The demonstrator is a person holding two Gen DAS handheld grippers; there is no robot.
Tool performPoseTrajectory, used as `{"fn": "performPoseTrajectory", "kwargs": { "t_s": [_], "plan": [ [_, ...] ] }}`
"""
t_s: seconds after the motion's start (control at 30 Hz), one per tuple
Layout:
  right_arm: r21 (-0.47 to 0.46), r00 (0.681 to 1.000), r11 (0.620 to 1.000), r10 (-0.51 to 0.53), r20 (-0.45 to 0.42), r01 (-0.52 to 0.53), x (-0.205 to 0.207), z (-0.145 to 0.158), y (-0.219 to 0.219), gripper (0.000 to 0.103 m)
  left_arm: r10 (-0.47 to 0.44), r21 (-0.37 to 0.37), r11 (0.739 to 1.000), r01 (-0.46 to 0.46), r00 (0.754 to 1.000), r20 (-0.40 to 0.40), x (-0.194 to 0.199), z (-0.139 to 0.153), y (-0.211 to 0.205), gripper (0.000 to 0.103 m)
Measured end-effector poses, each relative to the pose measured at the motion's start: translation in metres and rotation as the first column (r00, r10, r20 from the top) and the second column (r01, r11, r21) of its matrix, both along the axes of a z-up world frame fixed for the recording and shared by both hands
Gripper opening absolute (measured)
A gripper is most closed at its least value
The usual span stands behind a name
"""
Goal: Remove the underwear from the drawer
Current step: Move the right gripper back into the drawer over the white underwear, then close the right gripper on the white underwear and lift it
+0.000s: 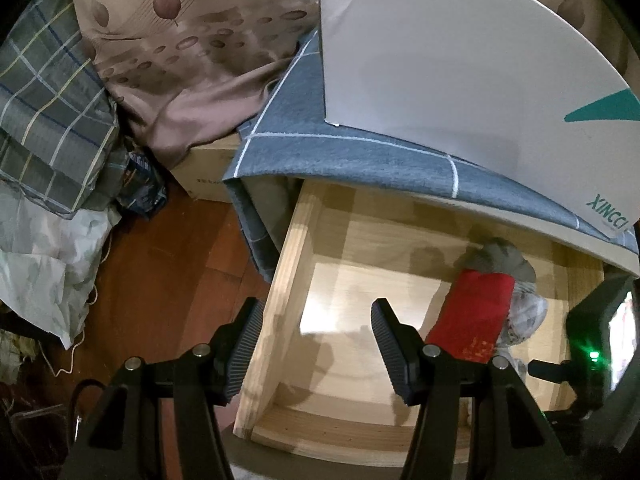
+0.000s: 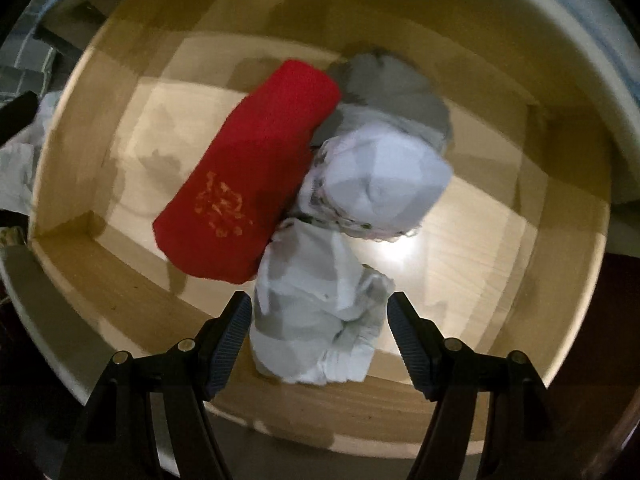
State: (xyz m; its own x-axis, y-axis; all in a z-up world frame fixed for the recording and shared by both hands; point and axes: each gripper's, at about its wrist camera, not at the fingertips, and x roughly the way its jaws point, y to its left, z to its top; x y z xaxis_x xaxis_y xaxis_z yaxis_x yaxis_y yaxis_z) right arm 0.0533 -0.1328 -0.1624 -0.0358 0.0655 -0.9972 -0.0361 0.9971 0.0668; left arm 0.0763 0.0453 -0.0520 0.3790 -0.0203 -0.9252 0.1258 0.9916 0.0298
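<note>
The right gripper point(image 2: 319, 330) points straight down into the drawer point(image 2: 132, 292), jaws apart on either side of a pale rolled bundle of underwear point(image 2: 316, 312), not yet pressing it; that looks like the lineup for a pinch. Touching it lie a red roll point(image 2: 248, 168), a whitish one point(image 2: 380, 180) and a grey one point(image 2: 396, 92). The left gripper point(image 1: 316, 344) hangs open and empty over the drawer's left wall. Beyond are a checked cloth point(image 1: 320, 152), wooden floor point(image 1: 160, 272) and bedding point(image 1: 192, 40).
</note>
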Motion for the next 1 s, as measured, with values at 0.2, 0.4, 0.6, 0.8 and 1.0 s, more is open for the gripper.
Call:
{"fn": "performPoseTrajectory", "kwargs": {
  "t_s": [0.2, 0.4, 0.6, 0.8, 1.0],
  "plan": [
    [-0.020, 0.999, 1.000, 0.006, -0.041, -0.007, 0.006, -0.021, 0.006, 0.068, 0.000, 0.003, 1.000, 0.000, 1.000, -0.008, 0.001, -0.002, 0.000, 0.058],
    [-0.043, 0.997, 0.999, 0.021, -0.072, -0.024, 0.003, -0.029, 0.003, 0.067, -0.006, 0.013, 1.000, 0.006, 1.000, -0.010, 0.000, -0.003, -0.002, 0.058],
    [-0.061, 0.993, 0.998, -0.024, -0.112, 0.018, 0.001, -0.040, -0.013, 0.061, -0.010, 0.016, 1.000, 0.010, 1.000, -0.015, 0.000, -0.005, -0.002, 0.058],
    [-0.077, 0.987, 0.995, -0.074, -0.144, 0.064, -0.003, -0.048, -0.040, 0.060, -0.048, 0.018, 0.999, 0.049, 0.998, -0.032, -0.003, -0.009, -0.009, 0.058],
    [-0.110, 0.985, 0.991, -0.085, -0.153, 0.069, -0.011, -0.054, -0.054, 0.060, -0.130, 0.023, 0.991, 0.131, 0.989, -0.064, -0.008, -0.017, -0.026, 0.058]
  ]
}}
